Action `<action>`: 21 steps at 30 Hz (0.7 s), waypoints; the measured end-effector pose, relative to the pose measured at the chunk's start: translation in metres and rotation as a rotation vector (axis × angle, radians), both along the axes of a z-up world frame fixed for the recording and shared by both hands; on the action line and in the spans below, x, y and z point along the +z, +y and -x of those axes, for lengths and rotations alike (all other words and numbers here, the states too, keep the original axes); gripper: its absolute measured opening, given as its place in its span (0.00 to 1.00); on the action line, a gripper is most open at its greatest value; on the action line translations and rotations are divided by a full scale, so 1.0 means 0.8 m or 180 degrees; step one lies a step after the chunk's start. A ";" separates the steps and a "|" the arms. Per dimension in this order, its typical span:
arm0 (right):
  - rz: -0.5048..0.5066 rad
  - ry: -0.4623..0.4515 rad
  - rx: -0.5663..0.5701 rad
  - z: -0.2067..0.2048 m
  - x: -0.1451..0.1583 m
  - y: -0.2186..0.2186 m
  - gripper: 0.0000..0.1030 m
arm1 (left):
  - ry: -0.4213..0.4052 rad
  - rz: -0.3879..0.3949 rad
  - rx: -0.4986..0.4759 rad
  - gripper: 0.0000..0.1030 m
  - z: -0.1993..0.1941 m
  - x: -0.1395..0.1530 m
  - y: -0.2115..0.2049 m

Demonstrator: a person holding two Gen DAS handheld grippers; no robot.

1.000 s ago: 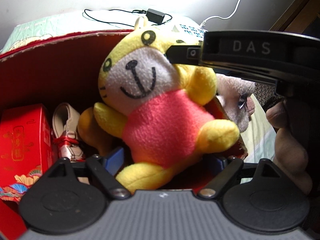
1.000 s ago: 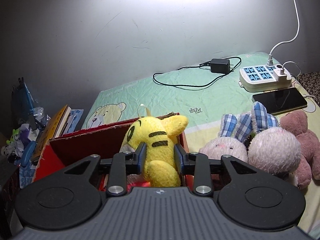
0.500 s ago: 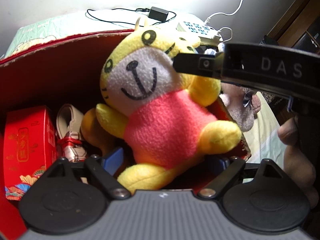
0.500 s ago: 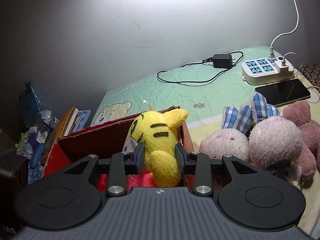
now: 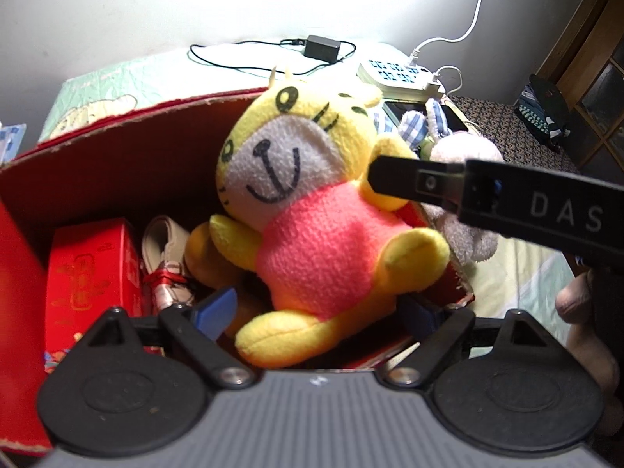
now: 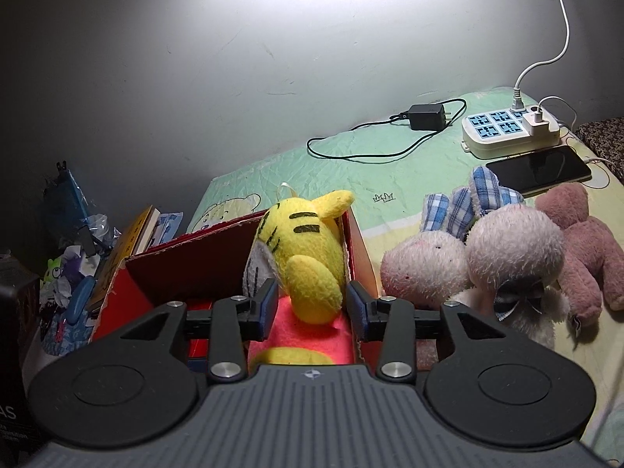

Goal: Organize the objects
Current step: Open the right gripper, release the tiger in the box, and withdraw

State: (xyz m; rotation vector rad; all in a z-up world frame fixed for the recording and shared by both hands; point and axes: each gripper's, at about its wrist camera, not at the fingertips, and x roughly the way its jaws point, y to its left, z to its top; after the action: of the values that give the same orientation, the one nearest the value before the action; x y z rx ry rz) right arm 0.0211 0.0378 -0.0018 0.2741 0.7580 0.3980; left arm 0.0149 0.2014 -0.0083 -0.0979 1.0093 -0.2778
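Both tongs flank the tiger [image 5: 312, 234]: right gripper [image 6: 310, 304] has just been opening, blue pads now clear of its fuzzy yellow arm; left gripper [image 5: 319, 312] stands wide, jaws just narrowed slightly, not pressing the fleece. Plush, round-limbed, in a coral shirt with an inked smile, it sits in the red cardboard box [image 5: 97, 156] beside a glossy red carton [image 5: 89, 269]. "DAS" is printed in white on the right gripper's black finger.
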 end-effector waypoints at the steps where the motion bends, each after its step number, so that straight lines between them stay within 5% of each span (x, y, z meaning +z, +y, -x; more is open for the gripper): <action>1: -0.0010 0.0001 0.0002 0.002 0.001 -0.001 0.40 | -0.0020 -0.0022 0.0021 0.86 0.002 0.001 0.000; 21: -0.0191 -0.0084 0.0236 0.049 0.017 -0.016 0.41 | -0.0303 -0.0315 0.0502 0.91 0.068 0.049 0.003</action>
State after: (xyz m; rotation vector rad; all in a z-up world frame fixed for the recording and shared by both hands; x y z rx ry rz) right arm -0.0181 0.0252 0.0121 0.2970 0.7325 0.4943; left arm -0.0396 0.2039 0.0311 -0.0732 0.9136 -0.0874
